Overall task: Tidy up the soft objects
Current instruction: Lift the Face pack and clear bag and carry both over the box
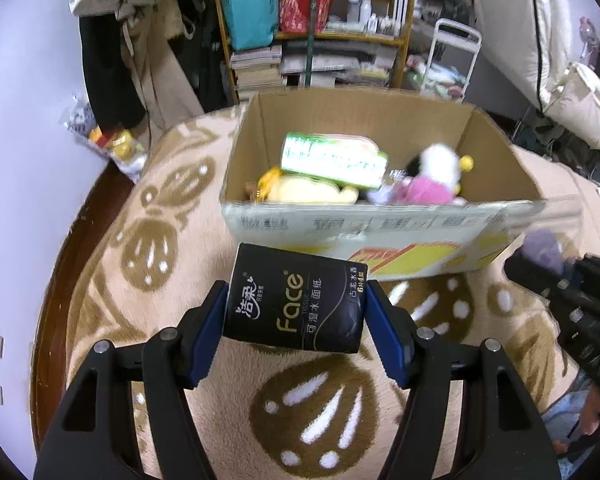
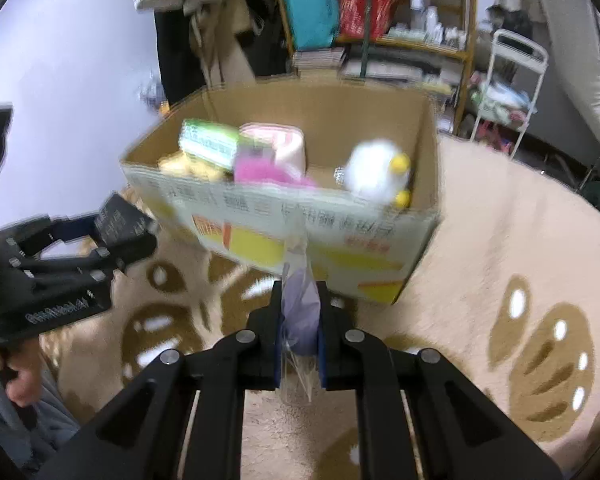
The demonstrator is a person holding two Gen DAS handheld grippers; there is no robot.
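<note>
My left gripper [image 1: 296, 304] is shut on a black tissue pack [image 1: 296, 300], held above the patterned rug just in front of an open cardboard box [image 1: 380, 236]. Inside the box lie a green tissue pack [image 1: 334, 158], a yellow plush [image 1: 308, 192] and a white and pink plush [image 1: 432, 180]. My right gripper [image 2: 300, 312] is shut on a clear plastic packet with something pale purple inside [image 2: 300, 308], held near the box's [image 2: 300, 240] front wall. The left gripper [image 2: 80, 264] with its black pack shows at the left of the right wrist view.
A beige and brown rug [image 1: 312, 412] covers the floor. Behind the box stand a wooden shelf [image 1: 312, 28] crammed with bags and books, hanging clothes [image 1: 112, 68] and a white rack [image 1: 452, 56]. A person's hand [image 2: 16, 376] grips the left gripper's handle.
</note>
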